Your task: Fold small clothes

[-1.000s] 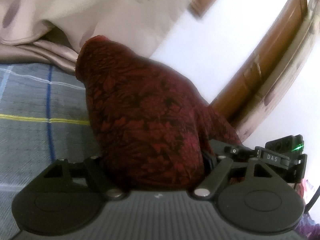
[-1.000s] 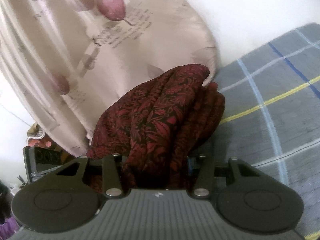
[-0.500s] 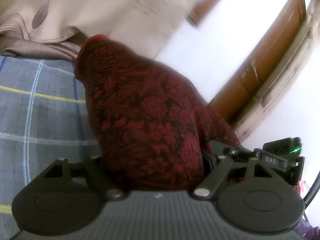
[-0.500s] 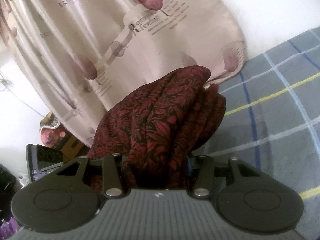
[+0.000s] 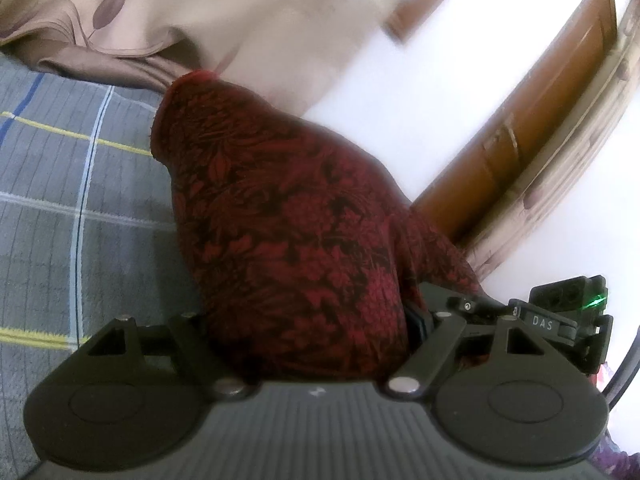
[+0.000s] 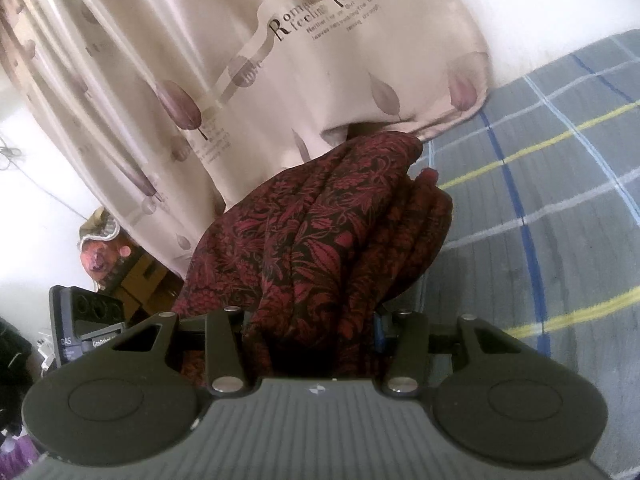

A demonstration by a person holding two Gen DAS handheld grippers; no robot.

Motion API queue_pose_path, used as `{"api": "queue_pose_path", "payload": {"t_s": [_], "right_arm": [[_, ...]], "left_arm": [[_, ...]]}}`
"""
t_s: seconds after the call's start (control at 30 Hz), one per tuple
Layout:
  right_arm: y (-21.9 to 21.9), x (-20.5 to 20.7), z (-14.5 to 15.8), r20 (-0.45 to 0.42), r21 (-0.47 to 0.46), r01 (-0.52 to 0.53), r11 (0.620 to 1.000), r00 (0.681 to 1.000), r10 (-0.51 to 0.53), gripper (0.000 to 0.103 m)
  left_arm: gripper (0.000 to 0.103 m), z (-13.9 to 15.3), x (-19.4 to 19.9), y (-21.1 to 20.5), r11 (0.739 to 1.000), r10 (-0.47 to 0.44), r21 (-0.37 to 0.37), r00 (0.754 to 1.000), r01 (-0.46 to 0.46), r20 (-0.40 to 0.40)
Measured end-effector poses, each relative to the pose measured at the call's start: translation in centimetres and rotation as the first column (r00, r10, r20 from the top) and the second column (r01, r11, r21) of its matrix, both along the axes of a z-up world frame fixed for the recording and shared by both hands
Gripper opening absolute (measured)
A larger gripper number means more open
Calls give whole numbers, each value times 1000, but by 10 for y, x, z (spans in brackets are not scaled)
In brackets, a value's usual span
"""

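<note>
A dark red floral garment hangs bunched between both grippers, above a grey plaid bedsheet. My left gripper is shut on a thick wad of it, and the cloth drapes over and hides both fingers. My right gripper is shut on a narrower, pleated bundle of the same garment, its fingers buried in the folds. The right gripper's body shows at the right of the left wrist view. The left gripper's body shows at the left of the right wrist view.
A beige leaf-print curtain hangs just behind the garment, its hem resting on the bed. A white wall and a wooden door frame stand to the right in the left wrist view. Clutter sits below the curtain.
Both grippers have carried the garment sideways to the left along the bed; the curtain and plaid sheet slid right in both views. The grip on the cloth looks unchanged.
</note>
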State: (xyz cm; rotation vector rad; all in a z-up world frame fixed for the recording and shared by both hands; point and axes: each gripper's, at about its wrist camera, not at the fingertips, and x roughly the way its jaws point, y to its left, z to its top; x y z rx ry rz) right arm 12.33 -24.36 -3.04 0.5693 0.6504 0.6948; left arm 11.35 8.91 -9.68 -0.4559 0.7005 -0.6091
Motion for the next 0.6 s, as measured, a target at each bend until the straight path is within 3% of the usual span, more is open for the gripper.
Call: {"api": "queue_pose_path", "payload": {"t_s": [0.6], "right_arm": [[11,-6,-8,-14,-30,-4,1000,1000,3,50]], "left_arm": [[81,-1,13,-6,1000,0,0,1000,0,-8]]}}
